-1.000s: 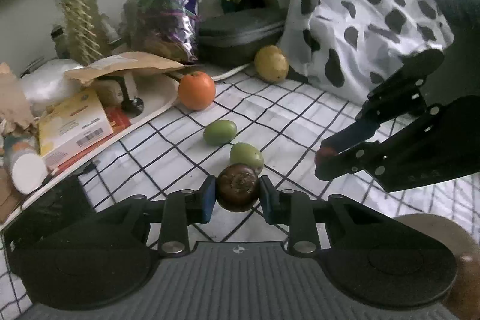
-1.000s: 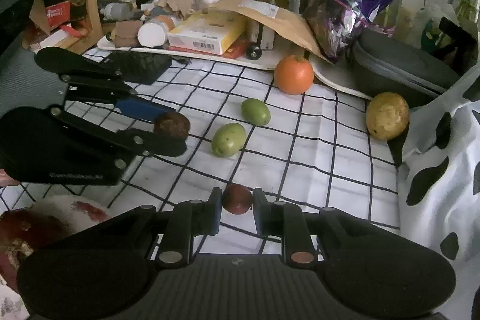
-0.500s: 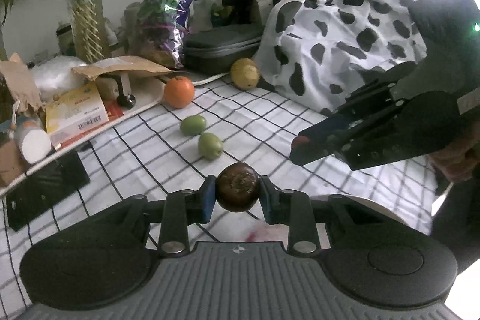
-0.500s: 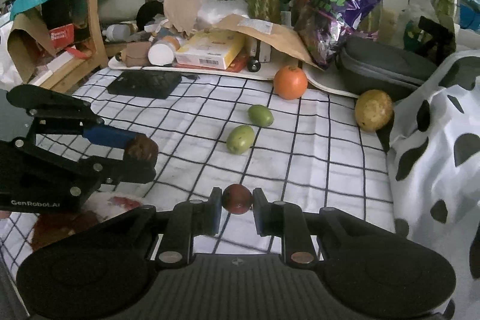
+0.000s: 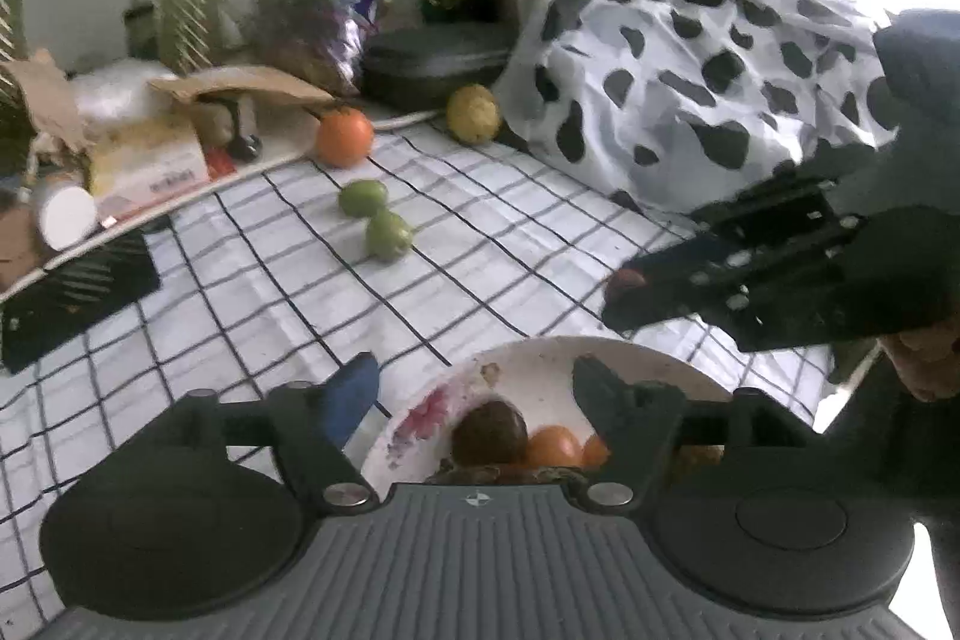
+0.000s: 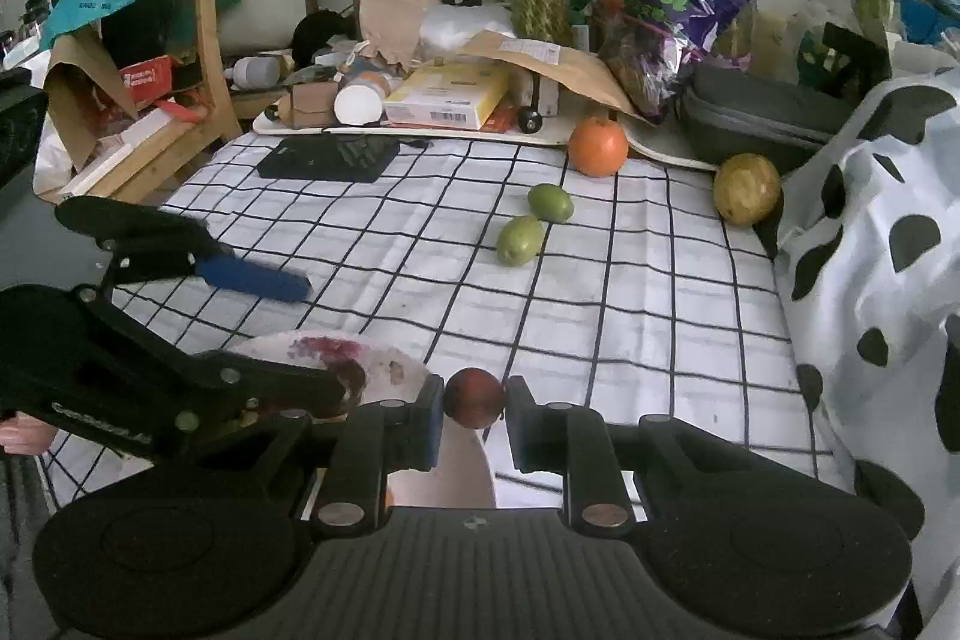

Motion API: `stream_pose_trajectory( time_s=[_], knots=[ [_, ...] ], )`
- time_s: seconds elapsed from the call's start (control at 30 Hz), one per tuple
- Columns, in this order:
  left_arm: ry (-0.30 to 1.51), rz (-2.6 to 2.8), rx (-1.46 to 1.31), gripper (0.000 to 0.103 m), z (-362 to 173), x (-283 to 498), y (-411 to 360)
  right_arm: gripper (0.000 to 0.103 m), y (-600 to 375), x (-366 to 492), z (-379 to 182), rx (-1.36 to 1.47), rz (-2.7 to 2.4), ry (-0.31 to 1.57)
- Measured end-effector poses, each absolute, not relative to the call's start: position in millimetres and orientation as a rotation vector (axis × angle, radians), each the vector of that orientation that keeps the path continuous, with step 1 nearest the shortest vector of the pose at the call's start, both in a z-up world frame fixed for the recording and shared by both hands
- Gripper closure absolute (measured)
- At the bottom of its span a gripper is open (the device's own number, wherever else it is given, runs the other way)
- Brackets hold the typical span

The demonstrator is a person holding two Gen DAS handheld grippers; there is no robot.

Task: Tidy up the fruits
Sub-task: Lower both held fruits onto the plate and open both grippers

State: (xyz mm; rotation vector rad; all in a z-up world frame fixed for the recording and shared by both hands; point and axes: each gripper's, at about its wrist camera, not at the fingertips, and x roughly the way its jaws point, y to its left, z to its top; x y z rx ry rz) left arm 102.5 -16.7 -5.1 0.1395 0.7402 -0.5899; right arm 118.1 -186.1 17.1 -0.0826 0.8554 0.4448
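Note:
My left gripper (image 5: 474,382) is open above a white plate (image 5: 630,358). A brown round fruit (image 5: 489,433) lies in the plate beside small orange fruits (image 5: 555,448). My right gripper (image 6: 474,400) is shut on a small dark red fruit (image 6: 474,397), held over the plate's near edge (image 6: 384,370). It also shows in the left wrist view (image 5: 624,289). On the checked cloth lie two green fruits (image 6: 519,239) (image 6: 550,202), an orange (image 6: 597,146) and a yellow fruit (image 6: 746,188).
A black flat device (image 6: 330,157) lies at the cloth's far left. A cluttered tray with boxes (image 6: 447,97), a black case (image 6: 762,112) and plant vases stand behind. A cow-print cloth (image 6: 870,232) bounds the right side.
My left gripper has opened and let the brown fruit drop into the plate. Both grippers have drawn back toward the plate, the right one still carrying its red fruit.

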Motion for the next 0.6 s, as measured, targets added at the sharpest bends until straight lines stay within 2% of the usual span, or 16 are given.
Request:
stream_pose_trajectory(
  time_s=[0.6],
  knots=[
    [0.729,-0.462,0.043,0.032,9.3,65.0,4.4,0.08,-191.3,93.5,10.3,0.024,0.436,0.953]
  ],
)
